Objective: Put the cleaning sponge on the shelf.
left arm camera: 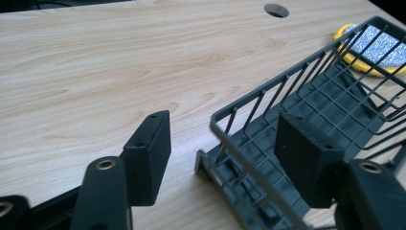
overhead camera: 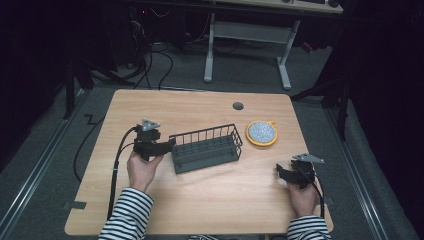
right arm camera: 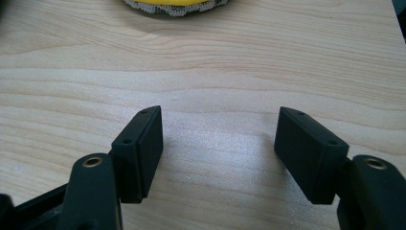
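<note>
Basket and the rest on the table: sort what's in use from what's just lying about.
In use:
- basket, its end wall between the open left gripper

Lying about:
- yellow scrubber, beside the basket
- right gripper, open over bare table

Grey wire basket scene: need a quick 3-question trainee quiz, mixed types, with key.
1. True or false: the left gripper is clamped shut on the rim of the grey wire basket.
2. Multiple choice: the round yellow scouring pad with the silver top lies A) inside the basket, B) on the light wooden table beside the basket's far end, C) between the right gripper's jaws.
3. What lies between the jaws of the right gripper?

Key: 1 false, its jaws stand open astride the rim. 2 B. 3 Nothing, just bare table.
</note>
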